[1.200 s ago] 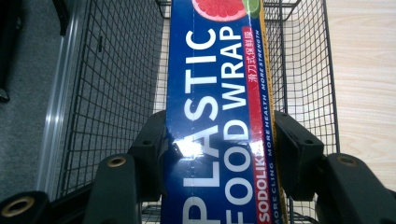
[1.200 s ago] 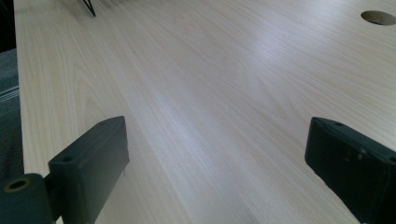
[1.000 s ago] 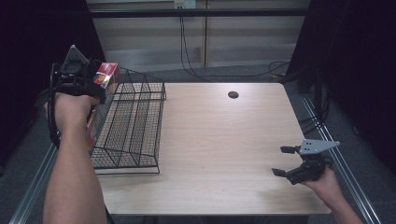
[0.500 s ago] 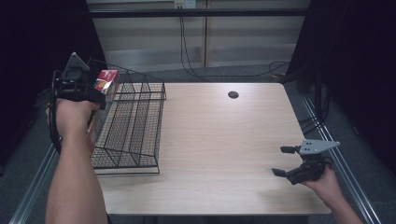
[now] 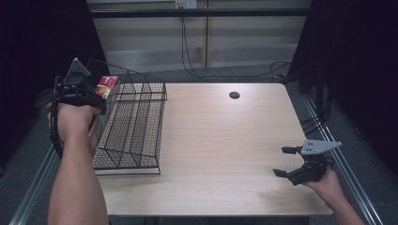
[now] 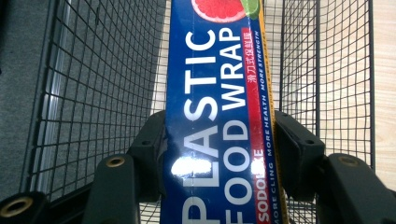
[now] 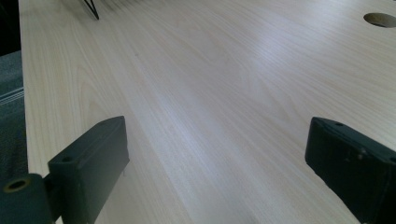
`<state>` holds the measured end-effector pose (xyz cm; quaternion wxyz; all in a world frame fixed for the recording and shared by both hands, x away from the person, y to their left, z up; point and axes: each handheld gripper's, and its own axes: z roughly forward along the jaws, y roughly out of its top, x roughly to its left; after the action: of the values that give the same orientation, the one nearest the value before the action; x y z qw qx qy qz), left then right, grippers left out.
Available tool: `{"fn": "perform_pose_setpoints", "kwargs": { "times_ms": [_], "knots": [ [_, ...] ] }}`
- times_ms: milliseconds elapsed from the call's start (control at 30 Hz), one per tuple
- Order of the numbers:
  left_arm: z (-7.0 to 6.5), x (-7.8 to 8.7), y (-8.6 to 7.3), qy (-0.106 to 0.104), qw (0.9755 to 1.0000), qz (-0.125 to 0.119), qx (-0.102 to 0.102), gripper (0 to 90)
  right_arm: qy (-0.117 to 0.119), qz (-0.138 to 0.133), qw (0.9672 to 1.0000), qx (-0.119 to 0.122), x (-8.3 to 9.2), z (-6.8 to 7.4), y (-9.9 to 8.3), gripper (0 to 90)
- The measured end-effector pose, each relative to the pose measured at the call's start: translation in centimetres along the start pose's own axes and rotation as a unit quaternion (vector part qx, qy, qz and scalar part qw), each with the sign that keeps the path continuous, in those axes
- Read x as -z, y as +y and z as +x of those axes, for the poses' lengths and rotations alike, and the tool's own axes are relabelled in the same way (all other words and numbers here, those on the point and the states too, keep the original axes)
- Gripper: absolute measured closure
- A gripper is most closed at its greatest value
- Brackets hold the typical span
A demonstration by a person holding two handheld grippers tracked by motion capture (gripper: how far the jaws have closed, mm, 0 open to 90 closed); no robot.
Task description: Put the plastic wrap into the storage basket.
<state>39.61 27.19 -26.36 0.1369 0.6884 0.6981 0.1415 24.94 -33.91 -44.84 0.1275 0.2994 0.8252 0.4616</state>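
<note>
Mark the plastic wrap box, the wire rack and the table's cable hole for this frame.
box [image 6: 219, 121]: left gripper view, printed blue face between the jaws.
rack [image 5: 136, 126]: high view, mesh floor near the middle.
cable hole [image 5: 234, 95]: high view, centre of the dark round opening in the tabletop.

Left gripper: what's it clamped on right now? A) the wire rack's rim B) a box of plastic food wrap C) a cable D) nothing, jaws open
B. In the left gripper view both jaws press the sides of the blue plastic food wrap box, with the wire rack beneath it; the left gripper holds it over the rack's left edge in the high view.
</note>
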Motion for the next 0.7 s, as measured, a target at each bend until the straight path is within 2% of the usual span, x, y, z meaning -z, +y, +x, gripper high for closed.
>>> {"fn": "perform_pose_setpoints", "kwargs": {
  "times_ms": [133, 233, 333, 367, 700],
  "knots": [
    [0.09, -0.30, -0.17, -0.001, 1.0000, 0.002, 0.004, 44.1, 0.001, 0.001, 1.0000, -0.001, -0.02, 0.08, 0.01, 6.2],
    [0.07, -0.39, -0.16, 0.002, 1.0000, 0.005, -0.003, 44.1, 0.000, 0.001, 1.0000, -0.002, -0.04, 0.07, 0.02, 6.2],
    [-0.03, -0.43, -0.09, -0.002, 1.0000, 0.006, -0.006, 43.9, 0.000, 0.000, 1.0000, -0.001, -0.11, 0.08, 0.05, 6.2],
    [-0.19, -0.47, -0.11, -0.004, 1.0000, 0.006, 0.002, 43.9, 0.001, 0.001, 1.0000, -0.001, -0.13, 0.10, 0.05, 6.2],
    [-0.43, -0.88, -0.09, -0.009, 0.9998, 0.016, -0.003, 43.5, 0.001, 0.000, 1.0000, -0.001, -0.06, 0.07, 0.04, 6.2]
  ]
}}
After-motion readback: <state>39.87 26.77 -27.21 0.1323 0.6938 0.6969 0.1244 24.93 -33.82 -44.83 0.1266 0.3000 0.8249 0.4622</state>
